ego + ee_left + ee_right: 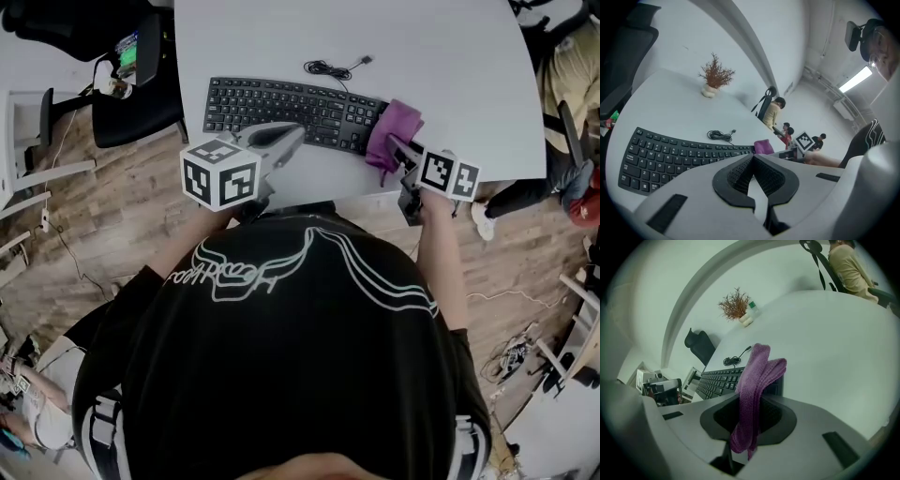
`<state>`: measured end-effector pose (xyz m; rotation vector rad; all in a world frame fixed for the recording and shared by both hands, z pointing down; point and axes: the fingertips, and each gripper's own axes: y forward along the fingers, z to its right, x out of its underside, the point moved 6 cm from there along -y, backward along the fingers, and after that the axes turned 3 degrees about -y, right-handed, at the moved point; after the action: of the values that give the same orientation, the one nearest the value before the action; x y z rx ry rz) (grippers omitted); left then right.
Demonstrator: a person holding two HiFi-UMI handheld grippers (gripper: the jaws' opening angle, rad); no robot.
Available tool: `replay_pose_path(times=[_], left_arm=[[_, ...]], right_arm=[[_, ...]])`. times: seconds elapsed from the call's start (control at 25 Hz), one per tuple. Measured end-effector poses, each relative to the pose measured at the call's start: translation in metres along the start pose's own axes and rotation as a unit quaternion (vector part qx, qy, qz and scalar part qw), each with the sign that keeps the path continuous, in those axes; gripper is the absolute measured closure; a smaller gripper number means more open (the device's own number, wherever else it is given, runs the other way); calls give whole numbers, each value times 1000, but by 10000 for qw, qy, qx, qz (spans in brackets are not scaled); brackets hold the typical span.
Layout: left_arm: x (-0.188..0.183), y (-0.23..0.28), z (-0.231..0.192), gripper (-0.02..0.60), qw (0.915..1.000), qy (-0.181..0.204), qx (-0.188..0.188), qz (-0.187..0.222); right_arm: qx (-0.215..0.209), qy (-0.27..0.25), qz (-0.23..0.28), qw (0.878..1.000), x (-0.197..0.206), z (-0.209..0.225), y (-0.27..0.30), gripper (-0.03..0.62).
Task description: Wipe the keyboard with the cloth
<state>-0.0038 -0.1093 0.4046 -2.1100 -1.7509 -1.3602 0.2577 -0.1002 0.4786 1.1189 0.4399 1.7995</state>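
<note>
A black keyboard (286,110) lies on the white table (450,66), its coiled cable (327,68) behind it. A purple cloth (395,133) drapes over the keyboard's right end, and my right gripper (394,148) is shut on it. In the right gripper view the cloth (756,380) hangs folded between the jaws, with the keyboard (717,380) to the left beyond. My left gripper (296,133) hovers over the keyboard's front middle. In the left gripper view its jaws (753,156) meet, shut and empty, above the keyboard (670,154), with the cloth (763,146) to the right.
A small dried plant (715,77) in a pot stands at the table's far side. A black office chair (136,98) is left of the table. People (772,112) sit off to the right. The table's front edge (356,197) runs just before my body.
</note>
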Motion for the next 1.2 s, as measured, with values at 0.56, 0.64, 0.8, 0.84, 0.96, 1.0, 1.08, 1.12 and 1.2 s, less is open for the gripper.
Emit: replay_pose_path(times=[0.56,0.64,0.8,0.84,0.96,1.0,1.08,1.12,1.2], left_arm=[[-12,47,20,577,10000,20,31,-8],[-12,50,22,577,10000,8,0,17],[-10,50,22,577,10000,-24,-59,46],[-9,50,22,577,10000,-30,-66,55],[-7,44,24,577,9999,-20,-80,92],[-6,42,25,577,9999,-10,-83,111],[-6,36,28,577,9998,0,-88,161],[-6,32,29,577,9998,2,-98,191],[-6,20,26,577,9996,2,-139,248]], right_arm=[[37,61,-40,10000,5,44,-37,533],[-4,-14,-59,10000,3,42,-39,533],[-205,-155,102,9996,-7,26,-47,533],[-264,-168,150,9994,-10,22,-49,533],[-394,-286,295,9984,-20,8,-55,533],[-422,-357,352,9978,-23,3,-57,533],[-501,-500,460,9964,-30,-9,-61,533],[-563,-540,502,9957,-32,-16,-61,533],[-707,-587,562,9942,-36,-33,-57,533]])
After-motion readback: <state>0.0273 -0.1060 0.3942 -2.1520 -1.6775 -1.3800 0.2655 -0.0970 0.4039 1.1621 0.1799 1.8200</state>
